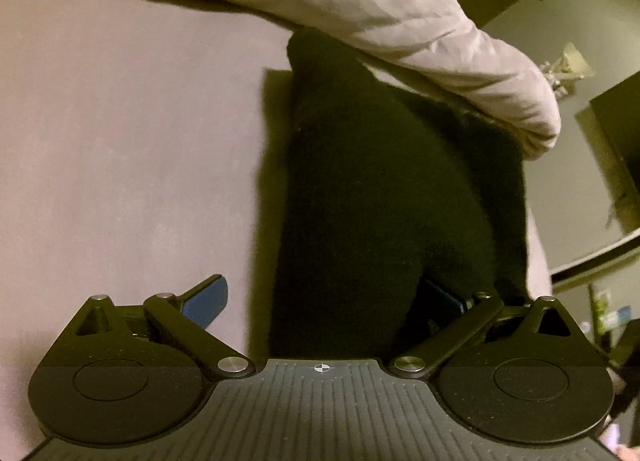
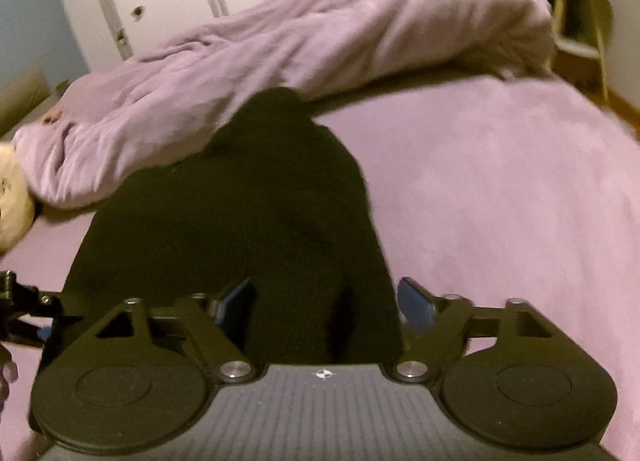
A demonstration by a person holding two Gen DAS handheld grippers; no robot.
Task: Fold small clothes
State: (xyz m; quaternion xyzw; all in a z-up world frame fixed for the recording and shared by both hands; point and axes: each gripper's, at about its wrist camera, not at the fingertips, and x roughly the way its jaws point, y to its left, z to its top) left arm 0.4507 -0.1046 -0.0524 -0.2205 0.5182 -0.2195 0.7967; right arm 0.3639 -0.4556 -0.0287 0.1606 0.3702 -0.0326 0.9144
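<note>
A lilac bed (image 2: 500, 189) carries a rumpled duvet (image 2: 240, 61) and, touching it, the black garment (image 2: 240, 221). The right tool (image 2: 326, 301) gapes wide, cloth lying loose between; the left tool (image 1: 324, 301) likewise stands wide.

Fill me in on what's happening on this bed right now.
A person with a handheld gripper in each hand is folding a black garment on a bed with a lilac sheet. The right gripper stands open with the cloth's near edge between its fingers, not pinched. The left gripper is open too, straddling the same cloth. A bunched duvet lies behind.
</note>
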